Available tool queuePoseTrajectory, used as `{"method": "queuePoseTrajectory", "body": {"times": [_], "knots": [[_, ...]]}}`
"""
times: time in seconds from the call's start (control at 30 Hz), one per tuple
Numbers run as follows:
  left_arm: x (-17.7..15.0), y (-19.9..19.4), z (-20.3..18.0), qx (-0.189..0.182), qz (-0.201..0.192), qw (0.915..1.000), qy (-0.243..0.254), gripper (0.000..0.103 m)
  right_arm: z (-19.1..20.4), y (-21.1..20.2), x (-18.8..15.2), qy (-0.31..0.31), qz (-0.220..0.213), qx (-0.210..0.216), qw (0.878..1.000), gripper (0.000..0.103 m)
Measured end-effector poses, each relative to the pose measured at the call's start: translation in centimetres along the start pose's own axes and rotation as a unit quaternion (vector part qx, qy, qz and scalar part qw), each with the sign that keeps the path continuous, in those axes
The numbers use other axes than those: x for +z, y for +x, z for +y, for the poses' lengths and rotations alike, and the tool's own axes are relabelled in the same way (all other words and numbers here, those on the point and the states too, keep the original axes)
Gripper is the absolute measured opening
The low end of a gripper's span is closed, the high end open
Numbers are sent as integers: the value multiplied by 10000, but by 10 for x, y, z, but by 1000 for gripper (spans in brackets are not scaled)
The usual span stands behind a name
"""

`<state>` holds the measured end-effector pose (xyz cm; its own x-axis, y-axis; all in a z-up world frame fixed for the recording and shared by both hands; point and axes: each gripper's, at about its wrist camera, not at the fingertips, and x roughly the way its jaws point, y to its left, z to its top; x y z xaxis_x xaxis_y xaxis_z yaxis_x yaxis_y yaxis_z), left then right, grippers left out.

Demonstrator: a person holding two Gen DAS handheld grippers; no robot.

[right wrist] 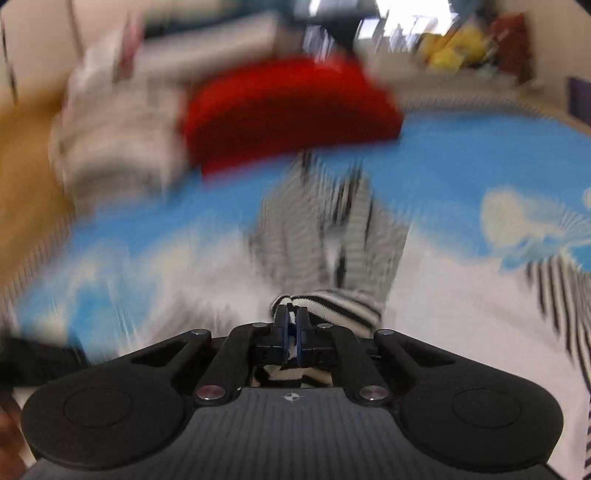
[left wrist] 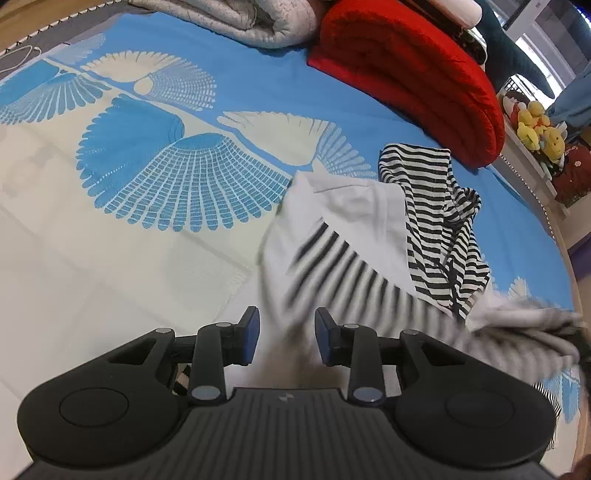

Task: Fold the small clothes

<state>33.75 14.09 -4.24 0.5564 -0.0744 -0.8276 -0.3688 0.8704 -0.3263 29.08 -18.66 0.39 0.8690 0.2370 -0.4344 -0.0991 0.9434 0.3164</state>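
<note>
Striped cloth is pinched in the right claw [right wrist: 291, 325], its two black fingers with blue pads pressed together on a bunched, ribbed fold of the black-and-white striped garment [right wrist: 332, 306]; more of the same knit shows through the gap behind the fingers. Beyond that pinch, the right wrist view is smeared by blur, but the fabric can be seen stretching away from the fingertips across the bed.

Left claw [left wrist: 286, 336] hangs over the bed with its jaws spread, the blue rubber pads [left wrist: 252, 334] facing each other and gripping nothing; pale sheet and a blurred edge of white cloth show between them. Just ahead lies the garment [left wrist: 436, 229], crumpled in soft ridges: a plain white panel folded over narrow black stripes, one striped part streaked by motion toward the lower right of the left wrist view.

Under it spreads the bedsheet [left wrist: 221, 66], smooth cotton in bright blue and cream, printed with fan-shaped feathered wings. At the far side of the bed rest a thick red blanket [left wrist: 413, 74], rolled into a plush bolster, and beside it a quilted grey comforter [left wrist: 251, 22]. Yellow plush ducks [left wrist: 535, 125] sit in a heap past the bed's edge.
</note>
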Motion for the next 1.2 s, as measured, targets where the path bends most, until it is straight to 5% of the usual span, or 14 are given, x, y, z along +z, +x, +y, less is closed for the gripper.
{"method": "queuePoseTrajectory", "body": {"times": [0.03,0.1,0.17,0.23,0.3,0.37,0.47,0.53,0.63,0.73,0.9,1.07,1.13,1.2], "knots": [[0,0,0,0,2,10000,18,36,-8,-16,2,215,-431,-158,9987,3],[-1,0,1,22,14,10000,18,36,-27,-25,-5,751,-370,-700,9940,3],[-2,1,1,37,43,10000,9,36,-51,-12,-24,1274,552,-1436,9798,5],[-3,2,-1,16,82,10000,43,36,-84,3,-51,1888,1607,-2016,9476,8],[-4,5,-5,-21,130,9998,117,36,-107,5,-63,2418,1930,-2134,9267,8],[-7,8,-9,-46,184,9997,174,36,-119,6,-58,2470,1860,-2042,9288,15],[-11,13,-14,-82,269,9993,260,36,-128,13,-43,2346,1655,-1866,9395,43],[-14,18,-19,-126,362,9986,353,36,-138,19,-38,2414,1612,-1959,9367,44],[-19,25,-27,-220,496,9969,571,36,-159,24,-41,2971,1761,-2132,9139,44],[-25,31,-34,-319,638,9945,768,36,-174,26,-44,3343,1690,-2036,9046,38],[-37,39,-43,-418,868,9885,1166,36,-178,26,-39,3437,1469,-1789,9101,7],[-52,46,-40,-306,1195,9758,1807,36,-134,-5,-9,2630,623,-1461,9516,4],[-58,49,-36,68,1246,9659,2268,37,-137,-2,-13,2598,883,-1786,9449,5],[-58,46,-34,68,1247,9612,2461,38,-152,10,-26,2565,1544,-2416,9231,4]]}}
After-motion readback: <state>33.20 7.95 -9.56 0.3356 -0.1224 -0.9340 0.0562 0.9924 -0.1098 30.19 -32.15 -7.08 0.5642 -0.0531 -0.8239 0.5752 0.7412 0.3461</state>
